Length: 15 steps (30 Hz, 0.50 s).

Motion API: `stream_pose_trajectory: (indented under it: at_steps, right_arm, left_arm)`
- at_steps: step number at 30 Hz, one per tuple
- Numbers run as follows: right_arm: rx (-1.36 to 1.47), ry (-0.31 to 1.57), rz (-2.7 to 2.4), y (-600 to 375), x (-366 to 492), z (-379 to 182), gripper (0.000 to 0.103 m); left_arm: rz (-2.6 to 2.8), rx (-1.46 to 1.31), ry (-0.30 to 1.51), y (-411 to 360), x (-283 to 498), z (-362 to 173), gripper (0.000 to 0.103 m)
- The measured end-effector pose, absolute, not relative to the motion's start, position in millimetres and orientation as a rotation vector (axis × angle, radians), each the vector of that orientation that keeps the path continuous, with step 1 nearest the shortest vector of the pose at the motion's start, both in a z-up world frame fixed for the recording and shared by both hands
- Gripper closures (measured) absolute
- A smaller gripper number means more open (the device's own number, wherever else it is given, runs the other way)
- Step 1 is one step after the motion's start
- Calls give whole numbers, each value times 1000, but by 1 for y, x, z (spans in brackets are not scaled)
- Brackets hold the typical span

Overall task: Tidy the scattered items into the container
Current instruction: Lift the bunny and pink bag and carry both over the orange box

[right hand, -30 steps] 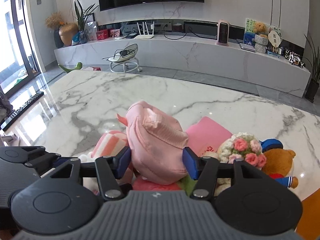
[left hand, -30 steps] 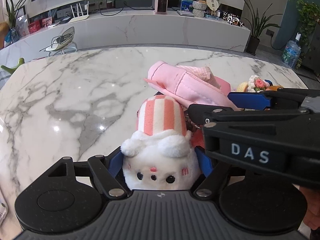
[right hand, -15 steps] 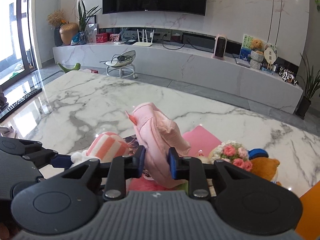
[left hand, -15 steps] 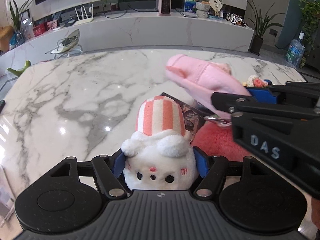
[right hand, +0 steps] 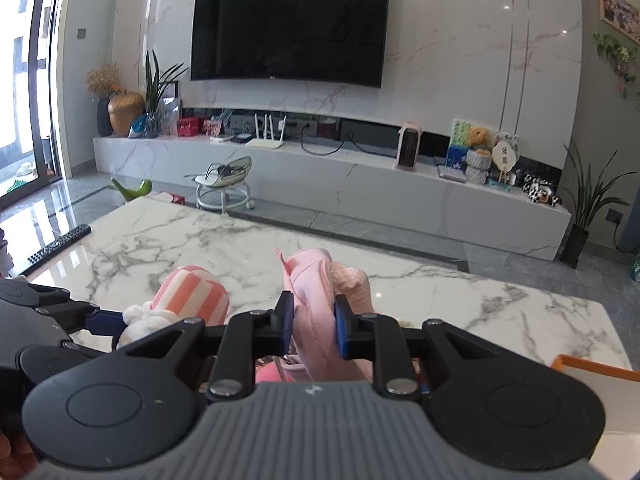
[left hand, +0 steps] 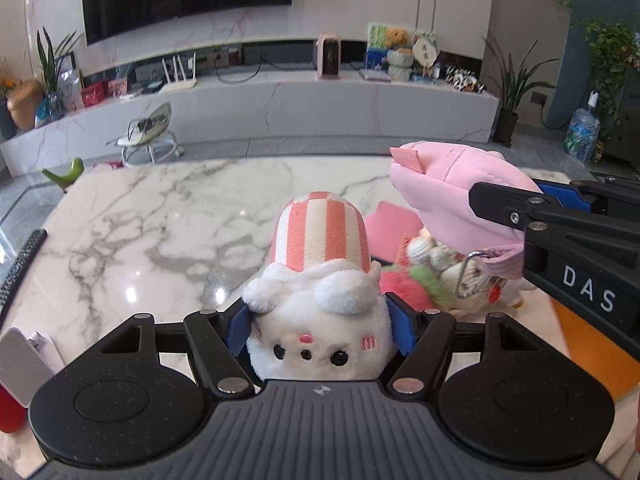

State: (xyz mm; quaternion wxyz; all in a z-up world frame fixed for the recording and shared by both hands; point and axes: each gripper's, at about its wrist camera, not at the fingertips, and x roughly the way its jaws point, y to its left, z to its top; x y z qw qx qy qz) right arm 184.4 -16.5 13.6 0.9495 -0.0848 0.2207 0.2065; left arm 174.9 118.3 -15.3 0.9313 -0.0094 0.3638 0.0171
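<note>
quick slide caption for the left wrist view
Left gripper holds a striped plush toy; right gripper lifts a pink pouch.

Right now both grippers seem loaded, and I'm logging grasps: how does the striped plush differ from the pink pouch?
The striped plush is a stuffed toy with an orange-and-white striped hat and a white stitched face; the pink pouch is plain pink fabric with a metal clip hanging below. The plush keeps its bulk between the left gripper pads, jaws wide; the pouch is pinched flat in the right gripper, jaws narrow. Both are soft and held above the marble table.
</note>
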Motion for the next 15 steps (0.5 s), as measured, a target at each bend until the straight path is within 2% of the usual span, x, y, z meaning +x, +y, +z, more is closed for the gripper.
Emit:
stream_pose_trajectory:
  at_steps: [15]
  right_arm:
    - [-95, 312, 242, -113, 109, 64, 81]
  left_arm:
    - [-120, 46, 608, 35, 135, 47, 24]
